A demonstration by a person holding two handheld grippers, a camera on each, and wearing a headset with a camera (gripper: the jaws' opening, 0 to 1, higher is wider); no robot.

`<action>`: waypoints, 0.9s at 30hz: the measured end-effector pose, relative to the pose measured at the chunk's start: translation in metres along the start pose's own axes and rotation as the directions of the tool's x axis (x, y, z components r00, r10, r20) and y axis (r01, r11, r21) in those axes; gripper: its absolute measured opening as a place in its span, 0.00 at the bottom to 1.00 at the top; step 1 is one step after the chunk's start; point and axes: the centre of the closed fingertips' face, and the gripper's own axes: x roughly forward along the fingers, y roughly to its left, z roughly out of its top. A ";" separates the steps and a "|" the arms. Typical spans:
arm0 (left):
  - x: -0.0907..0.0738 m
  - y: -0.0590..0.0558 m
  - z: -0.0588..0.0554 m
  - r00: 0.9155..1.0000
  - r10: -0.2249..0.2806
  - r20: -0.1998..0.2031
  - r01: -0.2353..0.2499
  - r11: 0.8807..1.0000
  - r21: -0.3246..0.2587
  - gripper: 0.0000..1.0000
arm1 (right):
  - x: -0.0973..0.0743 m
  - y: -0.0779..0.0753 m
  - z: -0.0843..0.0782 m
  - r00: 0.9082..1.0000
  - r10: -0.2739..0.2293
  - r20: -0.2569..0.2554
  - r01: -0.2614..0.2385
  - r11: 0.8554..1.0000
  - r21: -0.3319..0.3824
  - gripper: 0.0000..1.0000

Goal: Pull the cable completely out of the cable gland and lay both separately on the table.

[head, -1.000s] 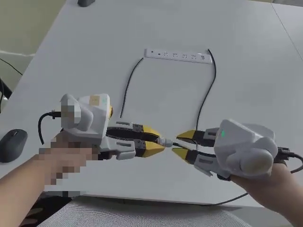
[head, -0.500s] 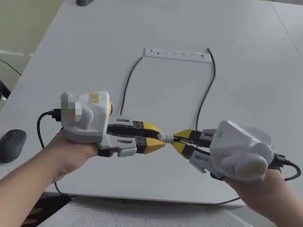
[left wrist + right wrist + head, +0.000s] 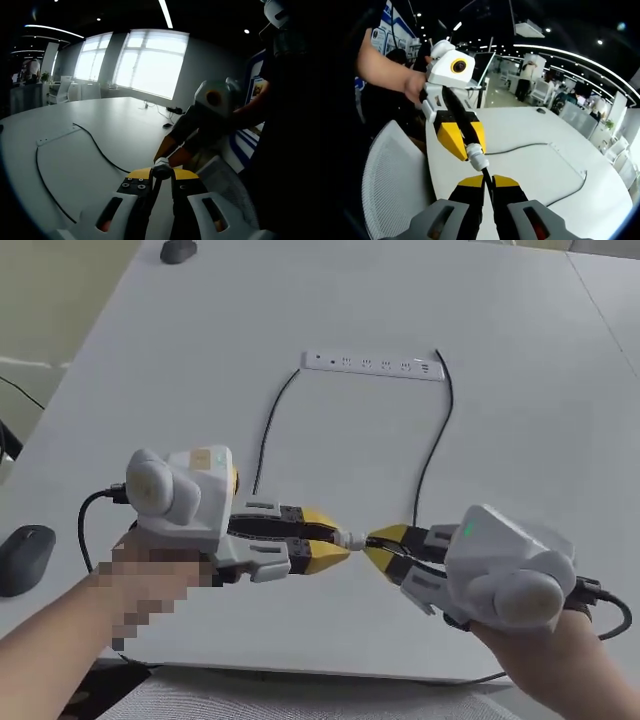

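Over the table's near edge my left gripper (image 3: 335,543) is shut on the small white cable gland (image 3: 350,538). From the right my right gripper (image 3: 378,545) faces it tip to tip, shut on the thin black cable (image 3: 366,539) where it leaves the gland. In the left gripper view the gland (image 3: 161,168) sits between my own jaws, with the right gripper (image 3: 169,148) just beyond it. In the right gripper view my jaws (image 3: 489,181) pinch the cable (image 3: 487,175) right below the gland (image 3: 476,153), which the left gripper (image 3: 462,141) holds. More black cable (image 3: 432,445) trails away across the table.
A white power strip (image 3: 372,364) lies farther back on the white table (image 3: 520,440), and a second black lead (image 3: 268,430) runs from its left end. One dark mouse (image 3: 25,558) is at the left edge, another (image 3: 178,250) at the far end. A mesh chair (image 3: 300,695) is below.
My right gripper's jaws, open a second ago, have come in toward the gland and shut on the cable. The left gripper has kept its hold on the gland.
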 end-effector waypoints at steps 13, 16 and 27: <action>0.003 0.004 -0.002 1.000 0.022 -0.015 -0.022 1.000 -0.020 0.14 | -0.002 -0.013 -0.021 0.999 -0.052 -0.009 0.053 0.991 0.124 0.00; 0.003 0.005 -0.002 1.000 0.028 -0.014 -0.029 0.999 -0.022 0.14 | -0.003 -0.016 -0.025 0.997 -0.071 -0.013 0.072 0.985 0.158 0.00; 0.001 0.005 0.001 0.999 0.040 0.025 -0.038 0.998 -0.055 0.14 | -0.004 -0.033 -0.065 0.985 -0.152 -0.084 0.171 0.930 0.325 0.00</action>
